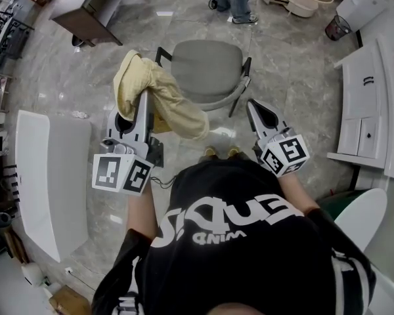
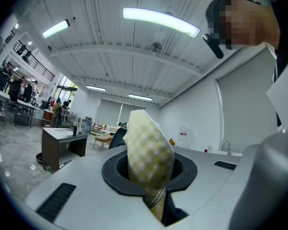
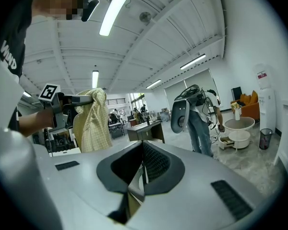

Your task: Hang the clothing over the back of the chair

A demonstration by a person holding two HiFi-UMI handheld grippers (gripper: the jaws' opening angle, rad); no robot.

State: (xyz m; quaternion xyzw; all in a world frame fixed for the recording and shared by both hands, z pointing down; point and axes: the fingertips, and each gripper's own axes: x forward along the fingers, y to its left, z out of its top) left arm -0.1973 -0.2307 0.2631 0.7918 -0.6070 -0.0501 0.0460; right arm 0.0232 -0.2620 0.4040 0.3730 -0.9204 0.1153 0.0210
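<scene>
Jaws of the left gripper (image 1: 143, 104) are clamping the limp, light checked garment (image 1: 177, 107) just left of the grey chair (image 1: 207, 71), while those of the right gripper (image 1: 259, 110) are sitting together, free for taking its loose hem.

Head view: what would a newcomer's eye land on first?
The yellow checked clothing, clamped in the left gripper and hanging just left of the grey chair, which has nothing on it. Next, the right gripper at the chair's right, jaws together on nothing, and the person's black shirt filling the bottom.
</scene>
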